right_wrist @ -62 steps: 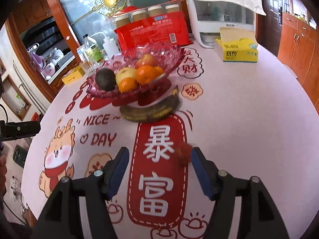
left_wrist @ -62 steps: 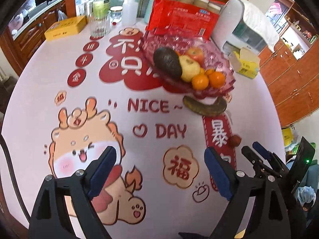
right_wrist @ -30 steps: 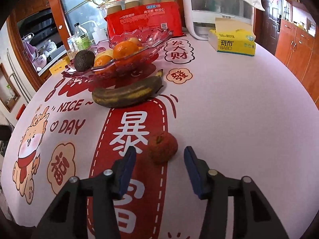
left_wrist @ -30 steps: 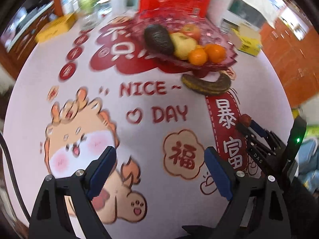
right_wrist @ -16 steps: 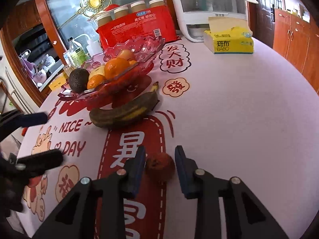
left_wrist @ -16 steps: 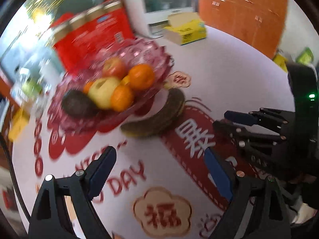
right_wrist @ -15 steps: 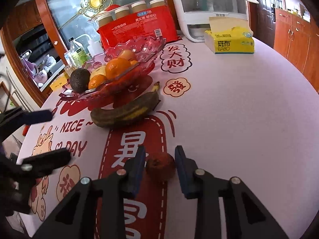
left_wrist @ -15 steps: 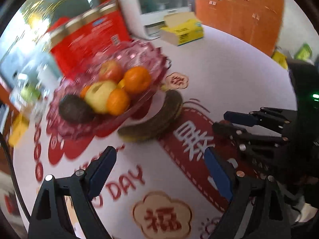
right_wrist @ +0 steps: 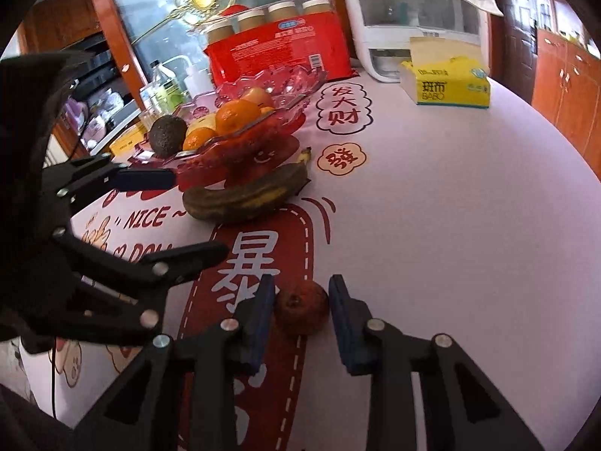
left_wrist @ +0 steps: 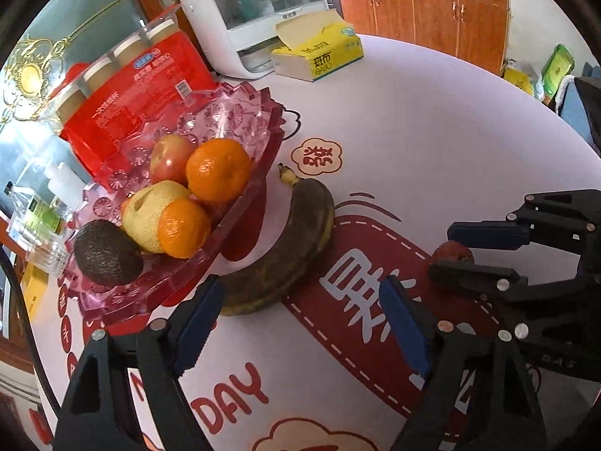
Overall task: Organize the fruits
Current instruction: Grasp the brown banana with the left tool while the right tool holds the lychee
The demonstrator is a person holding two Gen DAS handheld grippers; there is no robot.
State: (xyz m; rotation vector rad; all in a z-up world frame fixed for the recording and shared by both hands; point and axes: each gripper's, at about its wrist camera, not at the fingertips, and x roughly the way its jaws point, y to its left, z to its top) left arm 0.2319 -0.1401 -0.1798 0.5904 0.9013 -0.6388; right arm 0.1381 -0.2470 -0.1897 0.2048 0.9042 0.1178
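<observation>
Now our left gripper [left_wrist: 296,323] has swung in over the banana [left_wrist: 285,248] by the bowl [left_wrist: 240,112], jaws wide and empty. Our right gripper [right_wrist: 300,310] has narrowed around the small red fruit [right_wrist: 301,307] on the table [right_wrist: 450,225], pads about touching it, so we judge it's nearly grasped for the bowl.

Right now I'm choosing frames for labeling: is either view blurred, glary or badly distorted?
Left wrist view: sharp, with the banana and pink fruit bowl crisp; strong fisheye bending and a dark vignette at the corners. Right wrist view: the small red fruit between the right gripper fingers is sharp; the background glass shows bright glare, and the edges curve.
</observation>
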